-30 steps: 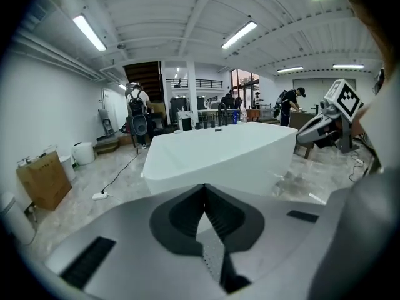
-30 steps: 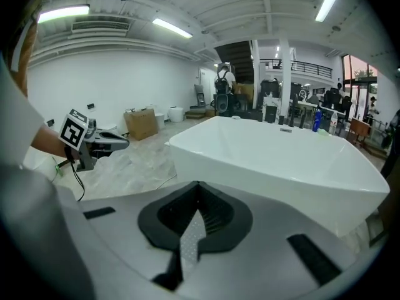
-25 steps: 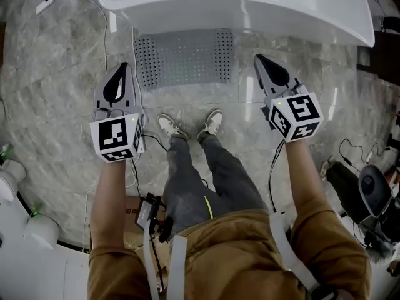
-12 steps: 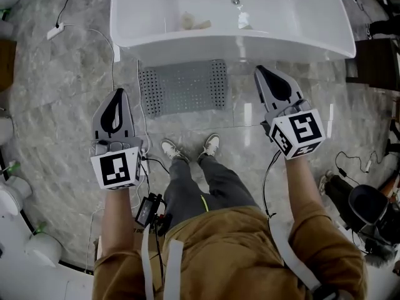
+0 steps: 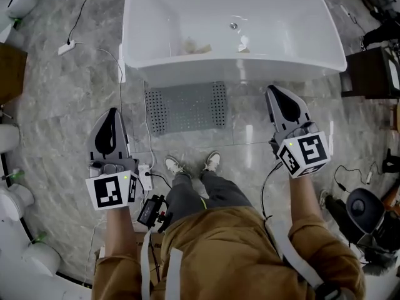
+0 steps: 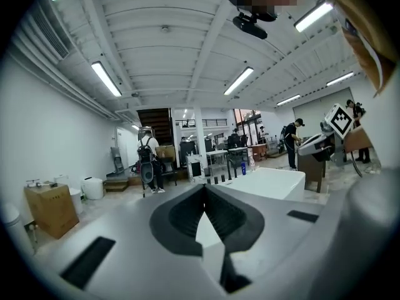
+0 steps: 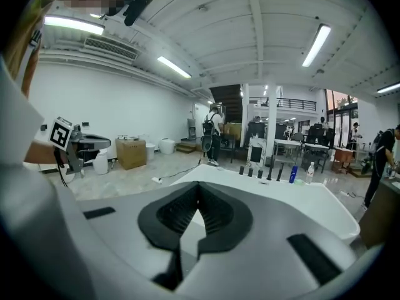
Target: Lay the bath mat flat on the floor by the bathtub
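The grey perforated bath mat lies flat on the marble floor, right against the near side of the white bathtub. My left gripper hovers to the mat's lower left, shut and holding nothing. My right gripper hangs just right of the mat, shut and empty too. In the left gripper view the jaws meet at a point, with the bathtub low beyond them. The right gripper view shows the shut jaws above the tub's rim. The mat is hidden in both gripper views.
The person's shoes stand just behind the mat. A power strip and cables run along the floor at the left. White buckets sit at the far left, a cardboard box nearby. People and tables stand across the room.
Both grippers have risen and drawn back from the tub, so it sits lower in the gripper views. The mat has stayed flat in place.
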